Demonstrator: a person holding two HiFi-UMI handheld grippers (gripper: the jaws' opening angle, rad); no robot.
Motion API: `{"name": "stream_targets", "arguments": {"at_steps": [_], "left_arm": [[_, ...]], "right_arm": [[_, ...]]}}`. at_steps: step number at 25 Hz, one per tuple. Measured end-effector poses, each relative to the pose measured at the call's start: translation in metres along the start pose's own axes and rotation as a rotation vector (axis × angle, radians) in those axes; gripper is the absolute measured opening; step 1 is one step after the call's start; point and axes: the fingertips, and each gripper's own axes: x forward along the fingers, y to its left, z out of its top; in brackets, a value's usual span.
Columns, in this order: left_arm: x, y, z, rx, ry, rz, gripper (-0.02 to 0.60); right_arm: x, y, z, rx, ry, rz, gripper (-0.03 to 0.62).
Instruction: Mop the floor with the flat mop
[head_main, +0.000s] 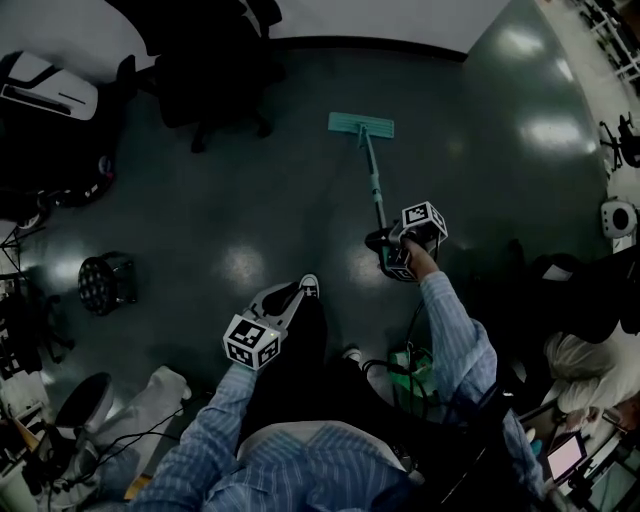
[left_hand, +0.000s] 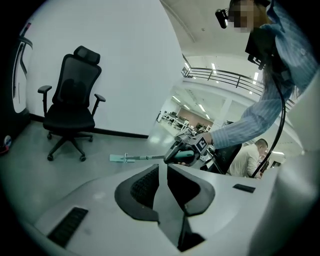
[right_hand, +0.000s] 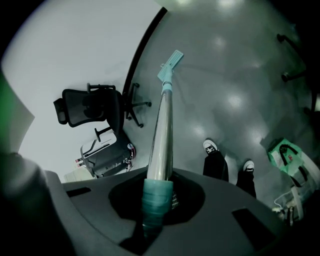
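Note:
The flat mop lies with its teal head (head_main: 361, 124) flat on the dark floor ahead of me, and its thin handle (head_main: 375, 185) slants back to my right gripper (head_main: 387, 247), which is shut on the handle's teal grip (right_hand: 157, 196). In the right gripper view the metal handle (right_hand: 163, 130) runs up to the mop head (right_hand: 171, 62). My left gripper (head_main: 299, 291) hangs low by my left leg, apart from the mop, its jaws together with nothing between them (left_hand: 162, 172). The left gripper view shows the mop head (left_hand: 122, 158) on the floor beyond.
A black office chair (head_main: 215, 70) stands at the back left by the white wall. A round black lamp (head_main: 105, 280) and cables lie at the left. A green bag (head_main: 410, 365) sits by my right foot. A seated person (head_main: 590, 360) is at the right.

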Motion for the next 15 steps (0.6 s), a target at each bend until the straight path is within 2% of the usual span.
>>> {"name": "stream_targets", "arguments": {"at_steps": [8,15], "left_arm": [[-0.012,-0.049,-0.007,0.028,-0.032,-0.006,0.054],[-0.028,-0.091,-0.031,0.049,-0.044,-0.01,0.054]], "right_arm": [[-0.017,-0.079,-0.103,0.0,0.045,-0.013,0.029],[-0.033,-0.151,-0.189,-0.02,0.078,-0.038,0.029]]}}
